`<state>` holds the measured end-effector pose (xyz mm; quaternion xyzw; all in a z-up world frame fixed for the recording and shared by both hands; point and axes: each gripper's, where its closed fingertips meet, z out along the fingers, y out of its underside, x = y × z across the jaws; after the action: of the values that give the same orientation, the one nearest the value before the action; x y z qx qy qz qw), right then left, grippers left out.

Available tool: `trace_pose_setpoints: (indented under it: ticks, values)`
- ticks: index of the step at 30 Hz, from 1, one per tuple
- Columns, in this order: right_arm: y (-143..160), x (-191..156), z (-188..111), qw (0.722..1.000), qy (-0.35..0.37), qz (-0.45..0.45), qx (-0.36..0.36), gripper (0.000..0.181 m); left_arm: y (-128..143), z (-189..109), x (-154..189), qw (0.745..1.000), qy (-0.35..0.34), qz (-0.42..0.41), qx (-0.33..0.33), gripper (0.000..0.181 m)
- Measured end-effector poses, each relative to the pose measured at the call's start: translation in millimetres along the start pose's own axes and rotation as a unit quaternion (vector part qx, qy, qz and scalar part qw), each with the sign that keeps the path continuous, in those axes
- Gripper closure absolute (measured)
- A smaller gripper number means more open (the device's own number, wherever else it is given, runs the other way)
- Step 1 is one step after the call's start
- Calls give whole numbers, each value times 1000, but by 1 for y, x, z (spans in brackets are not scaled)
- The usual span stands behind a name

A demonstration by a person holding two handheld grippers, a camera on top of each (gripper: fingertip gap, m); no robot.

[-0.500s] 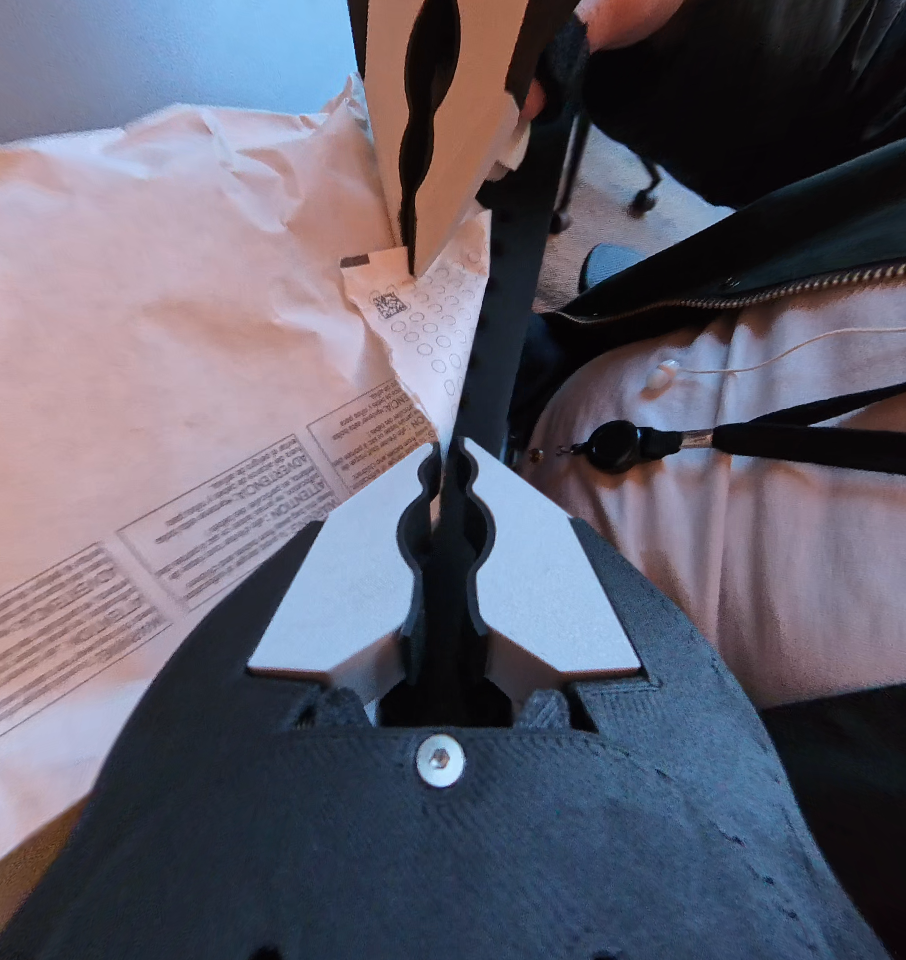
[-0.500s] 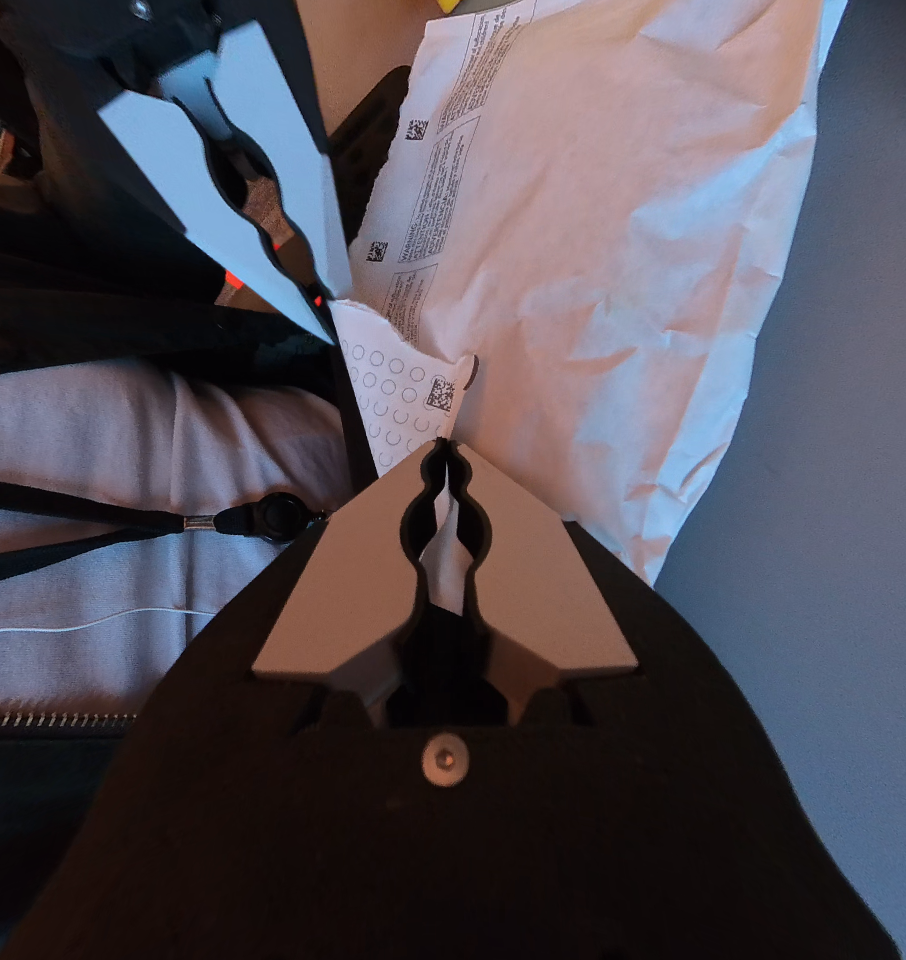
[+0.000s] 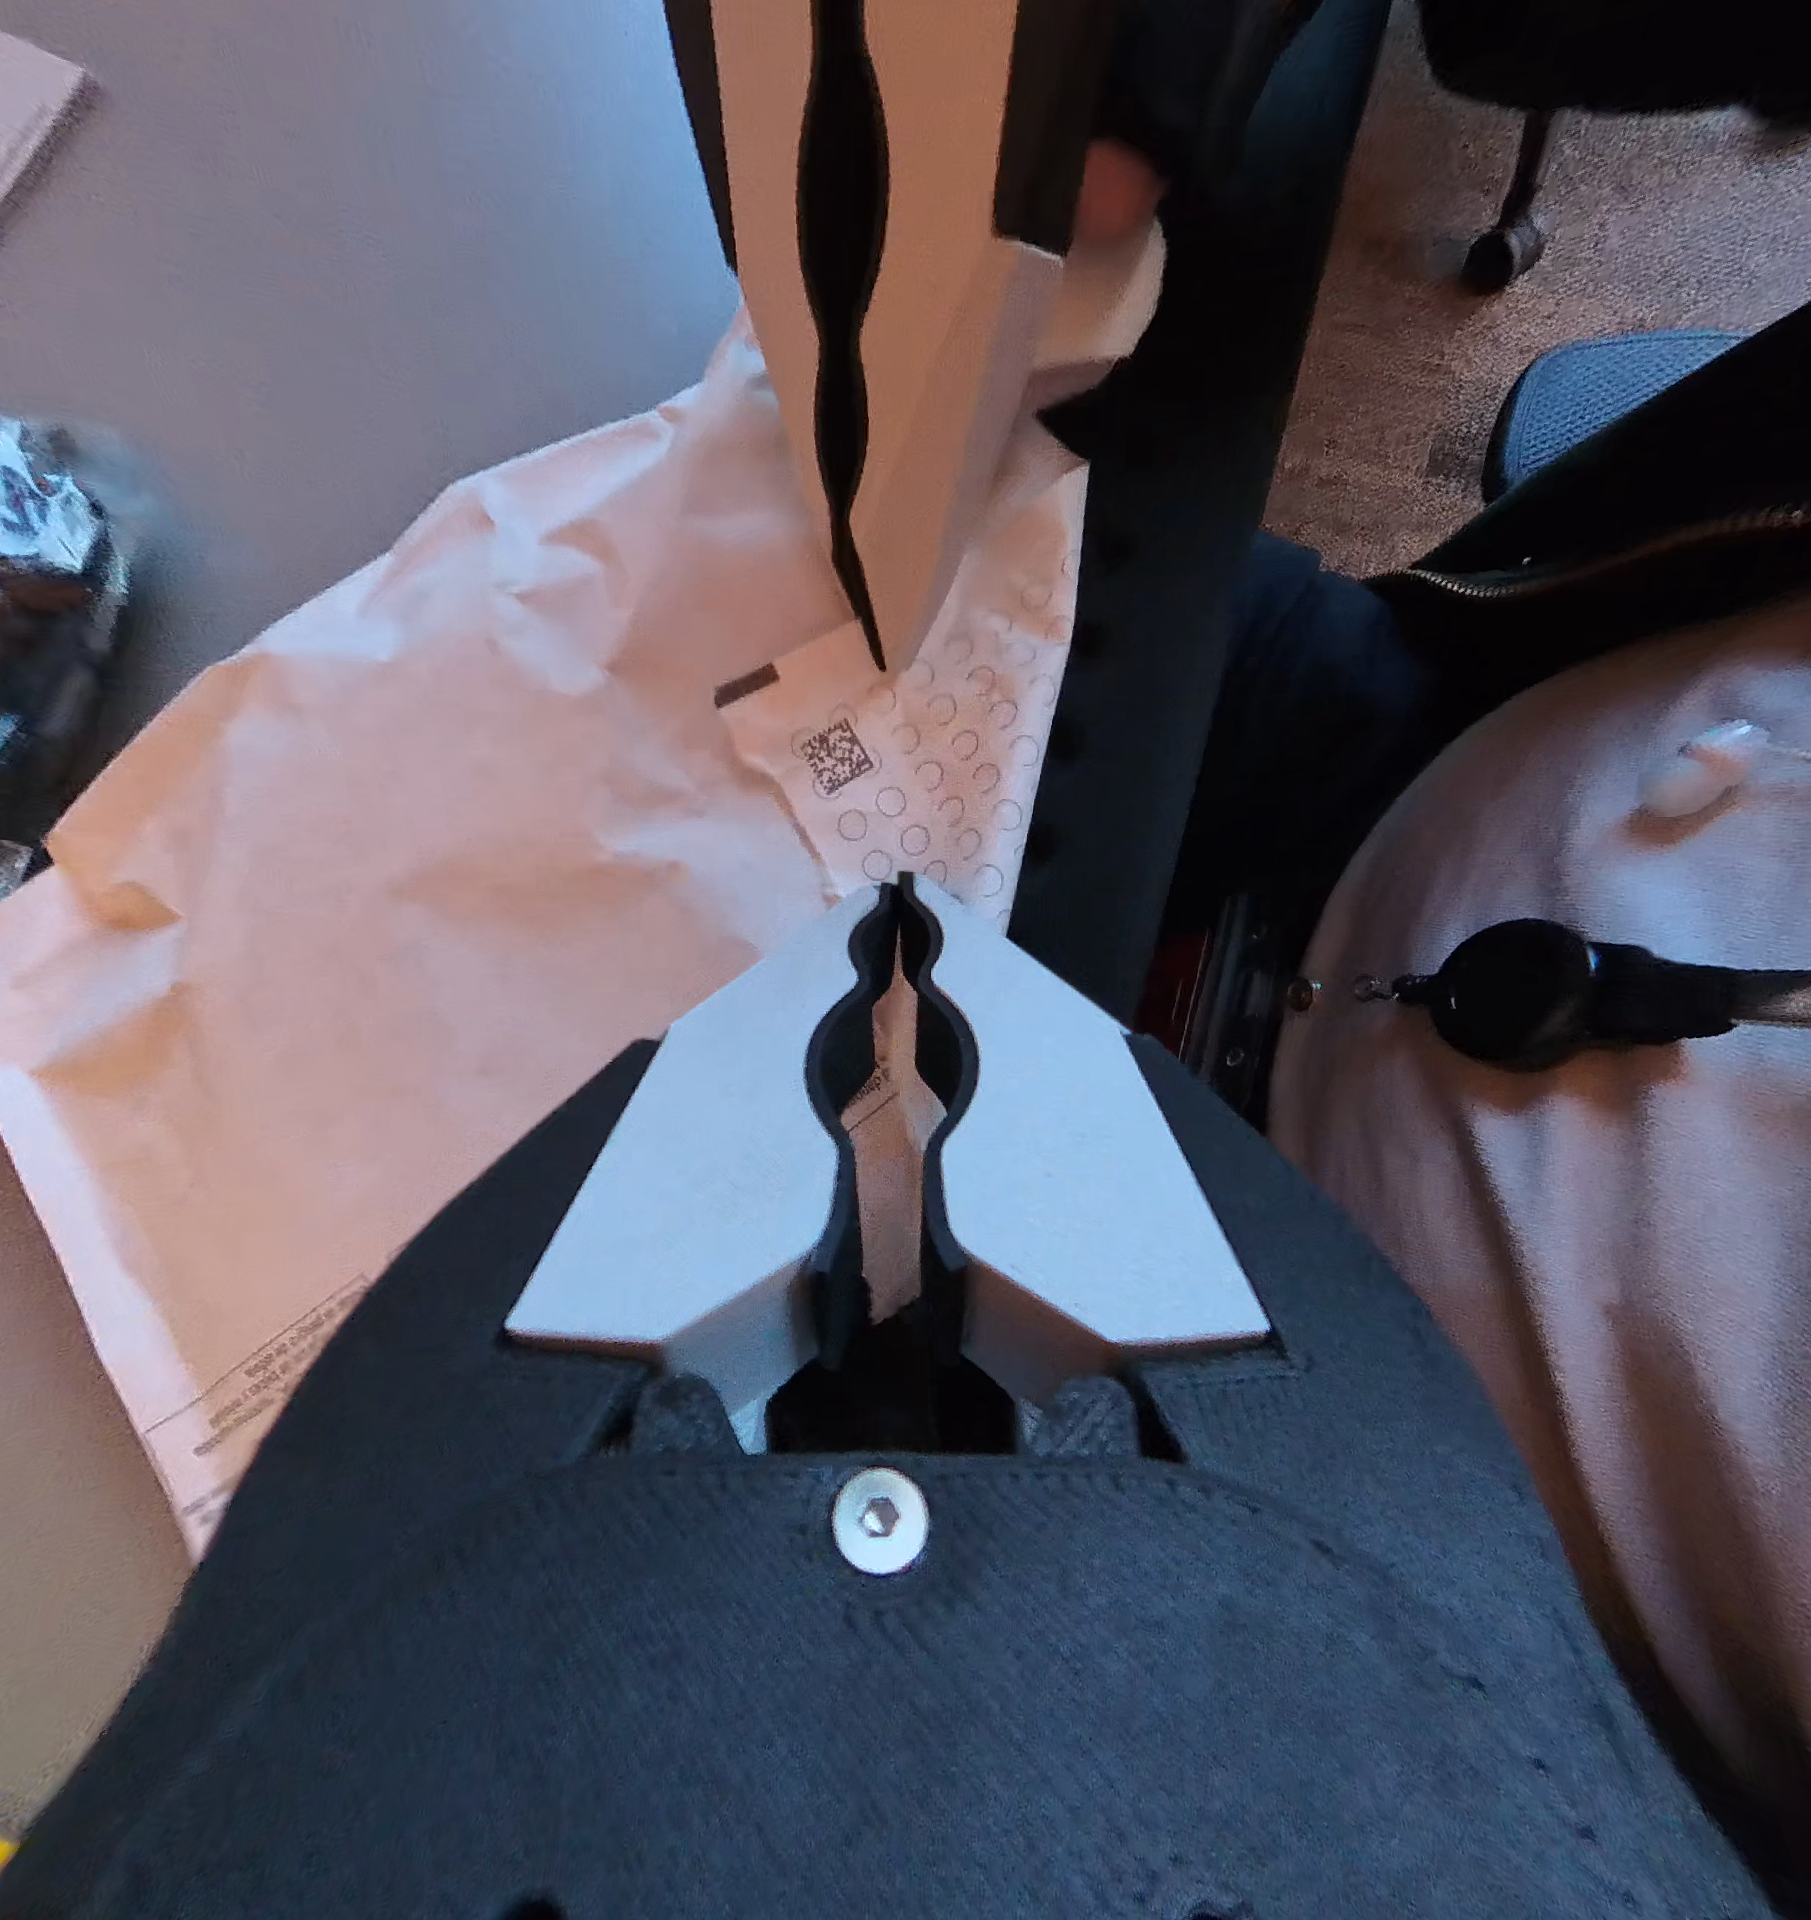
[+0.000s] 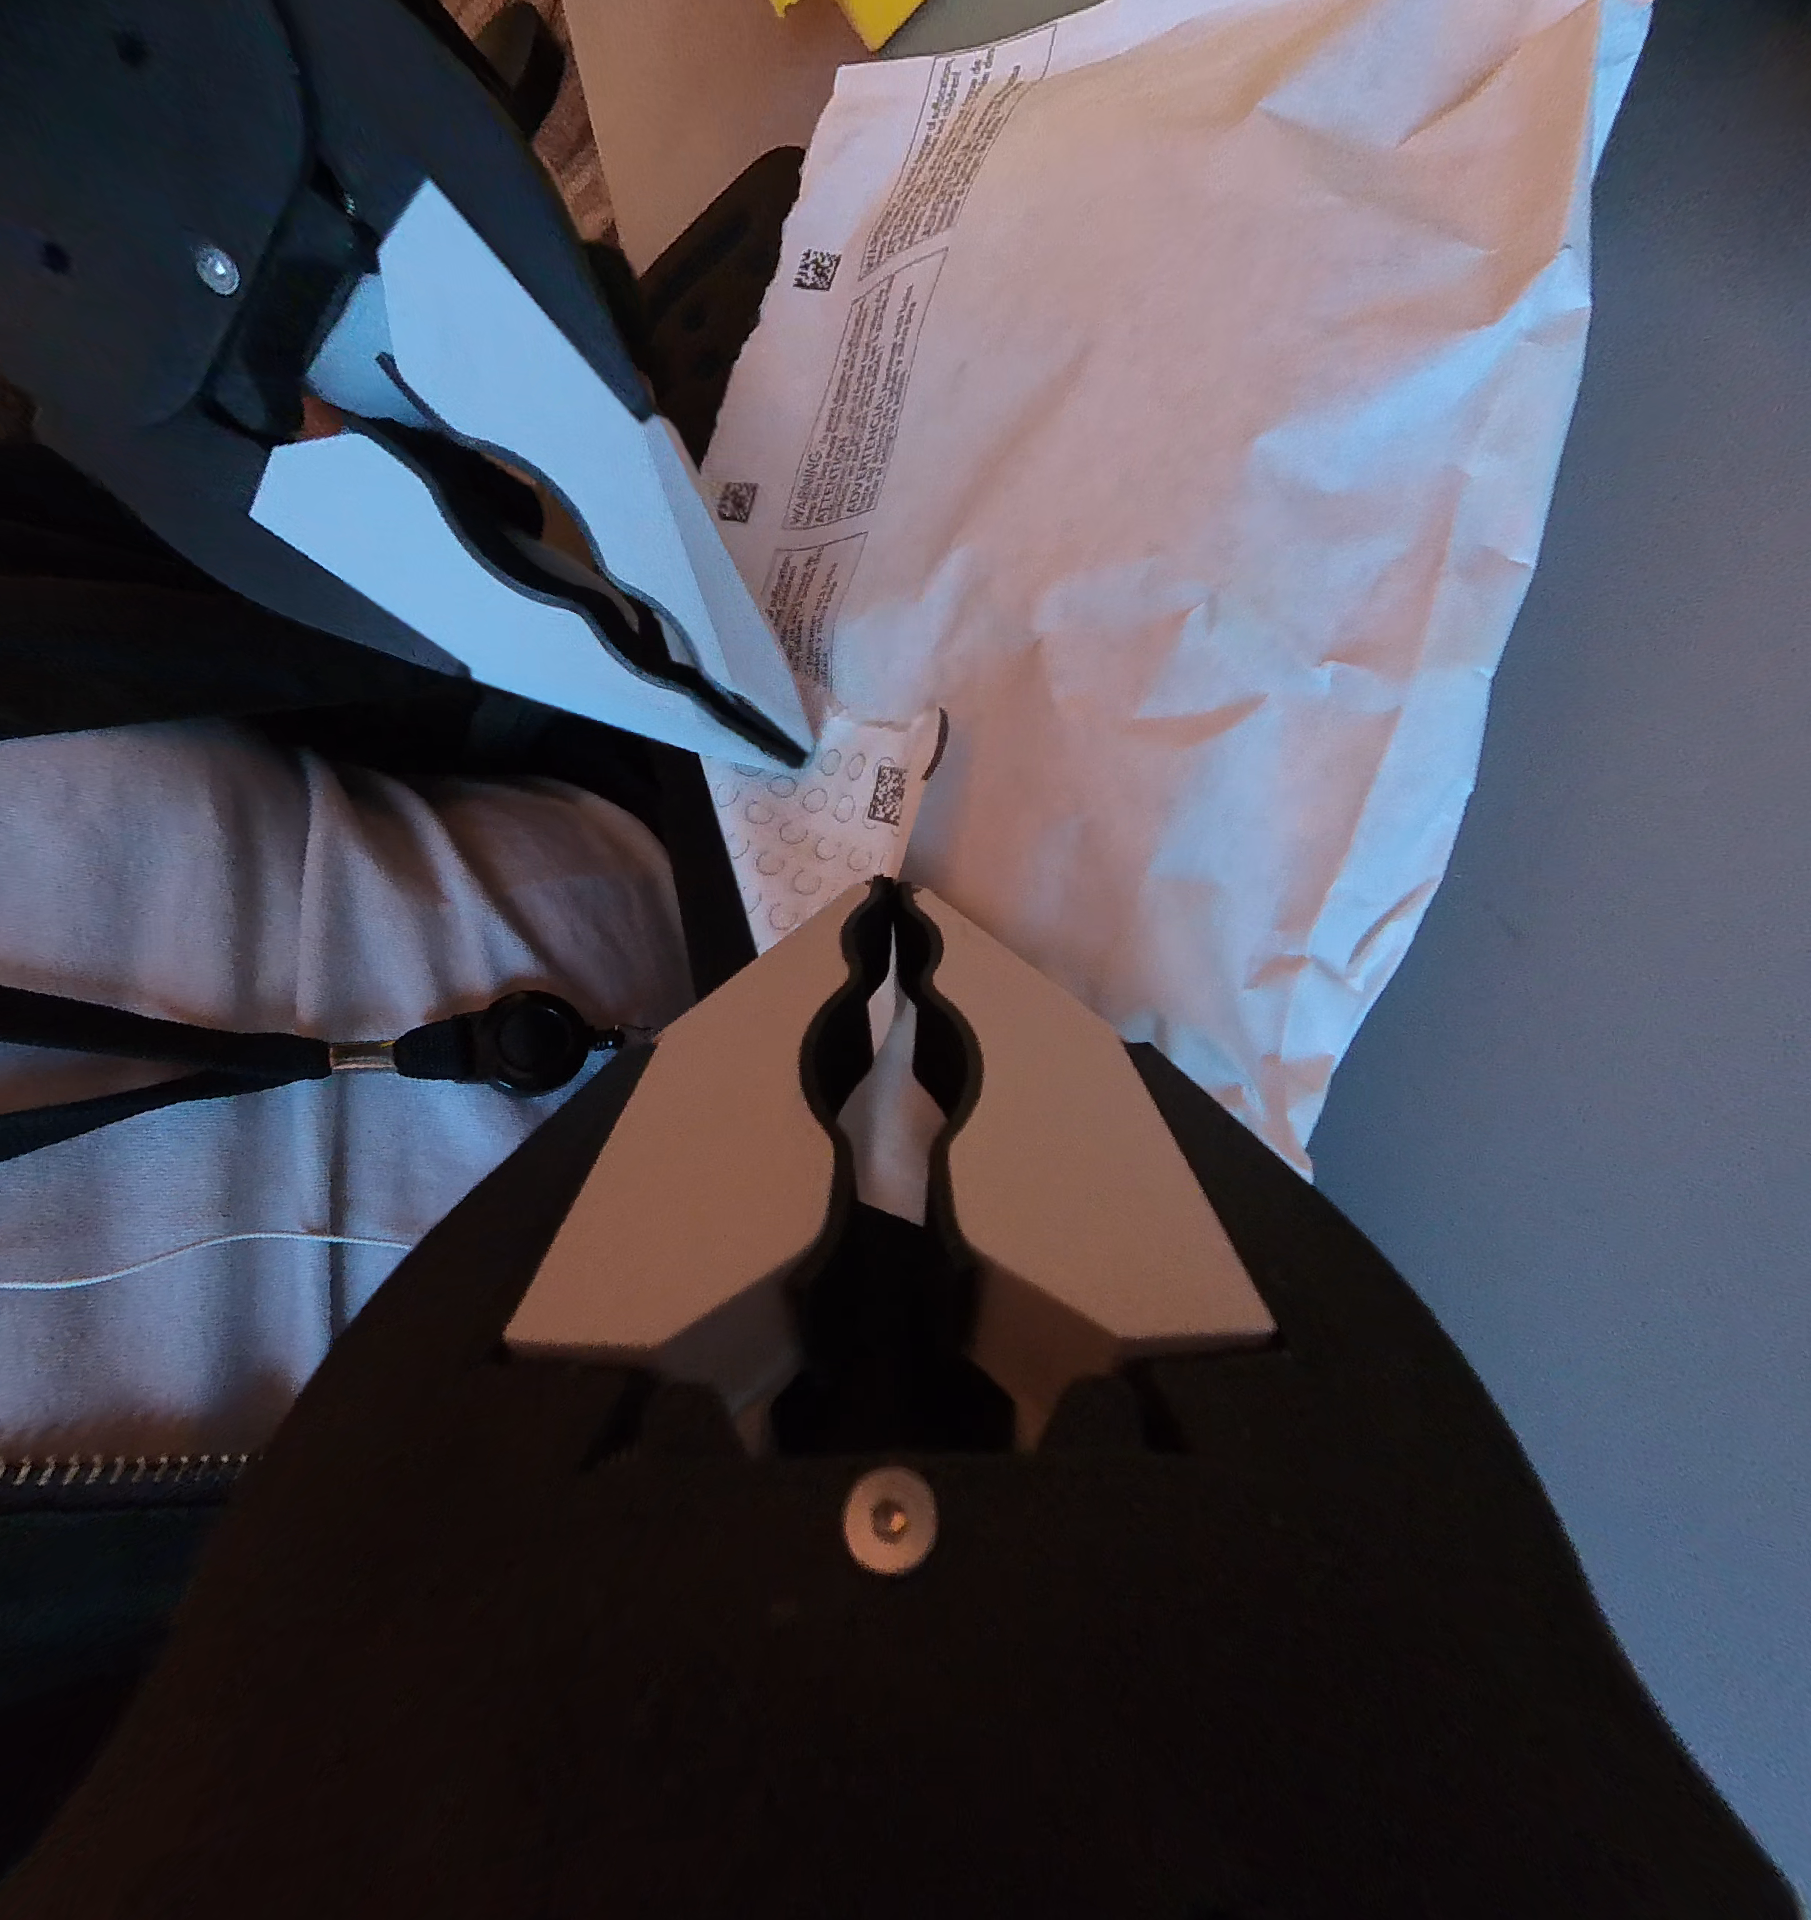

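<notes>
Gripping the white paper mailer (image 3: pixel 381 883) from opposite ends of one short dotted strip (image 3: pixel 958 769): left gripper (image 3: pixel 899 885) and right gripper (image 4: pixel 885 885), both clamped tight on paper. They point tip to tip with just that strip between them, bag body off to the side.

Crinkled matt paper mailer (image 3: pixel 444 831) is showing a circle-patterned lining (image 3: pixel 942 769). Left gripper (image 3: pixel 899 888) and right gripper (image 4: pixel 885 886) are showing smooth matt grey fingers (image 3: pixel 714 1164), ridged black plastic bodies, shiny metal screws (image 3: pixel 878 1519). Table (image 4: pixel 1659 935) is looking smooth, matt grey.
</notes>
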<state>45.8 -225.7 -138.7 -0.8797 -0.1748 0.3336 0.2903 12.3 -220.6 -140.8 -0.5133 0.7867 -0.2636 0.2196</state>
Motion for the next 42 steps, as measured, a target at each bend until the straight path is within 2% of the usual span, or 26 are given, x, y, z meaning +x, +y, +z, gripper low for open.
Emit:
trace_pose_setpoints:
  ticks: [7, 10, 11, 13, 14, 17, 20, 23, 25, 35, 42]
  values:
    - [-2, 0, 0, 999, 22, -39, 16, 181, 1, 0, -1, 1000, -4, -15, 14, 181]
    - [-9, -3, -11, 994, 65, -81, 44, 180, 2, 1, -1, 1000, -2, -20, 17, 181]
    - [-13, -8, -18, 992, 79, -81, 63, 181, 2, 1, -1, 1000, -1, -23, 18, 181]
    - [-21, -30, -27, 992, 60, -57, 96, 181, 2, 1, -1, 999, -2, -25, 20, 181]
    - [-19, -41, -24, 995, 33, -32, 87, 181, 2, 1, -1, 999, -2, -25, 20, 181]
    - [6, -55, 0, 996, -56, 62, -27, 181, 2, 1, -1, 1000, -2, -21, 18, 181]
    - [4, -48, 23, 988, -88, 105, -69, 181, 2, 1, -1, 1000, -1, -22, 21, 181]
    - [4, -48, 33, 971, -132, 165, -116, 181, 2, 0, -1, 1000, -3, -21, 22, 181]
    - [3, -49, 32, 963, -145, 183, -132, 181, 2, 0, -1, 1000, -4, -16, 21, 181]
    - [23, -37, 14, 958, -109, 183, -191, 181, 3, 0, 0, 1000, 4, -13, 24, 181]
    - [37, -25, -12, 949, -124, 227, -178, 181, 3, 0, 0, 1000, 9, -16, 25, 181]
